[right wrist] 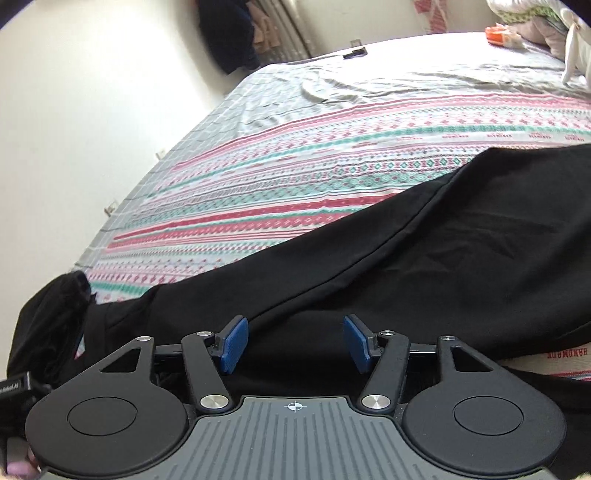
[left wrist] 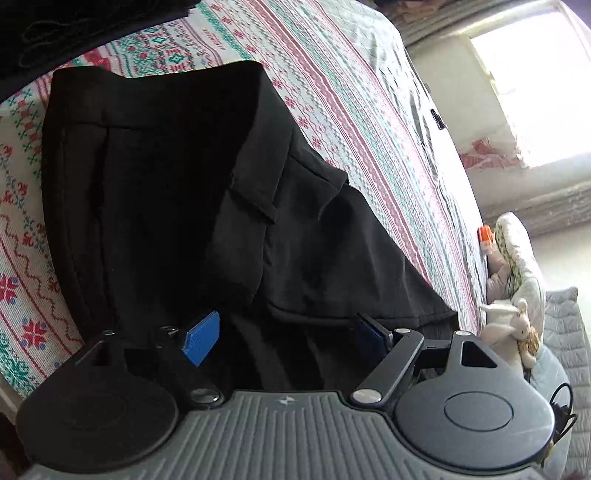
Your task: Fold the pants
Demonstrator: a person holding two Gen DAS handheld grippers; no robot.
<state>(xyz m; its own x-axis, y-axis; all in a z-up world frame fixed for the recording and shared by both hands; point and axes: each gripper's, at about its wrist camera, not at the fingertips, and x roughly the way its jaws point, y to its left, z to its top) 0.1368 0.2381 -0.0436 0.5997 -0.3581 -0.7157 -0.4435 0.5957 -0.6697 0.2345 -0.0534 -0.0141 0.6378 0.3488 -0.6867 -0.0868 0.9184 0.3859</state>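
Black pants [left wrist: 177, 192] lie on a bed with a red, green and white patterned cover [left wrist: 332, 92]. In the left wrist view I see the waistband end with a belt loop and a fold across it. My left gripper [left wrist: 284, 336] is open, its blue pads [left wrist: 201, 341] just above the black cloth, holding nothing. In the right wrist view a long pant leg [right wrist: 424, 258] runs across the bed. My right gripper [right wrist: 295, 345] is open over the leg's near edge, pads apart, holding nothing.
A stuffed white toy [left wrist: 511, 325] and pillows [left wrist: 524, 258] sit at the bed's head. An orange item [right wrist: 496, 35] and a small dark object [right wrist: 354, 53] lie on the far side of the bed. A white wall [right wrist: 92, 110] borders the bed. Another dark cloth [right wrist: 51, 314] lies bunched at left.
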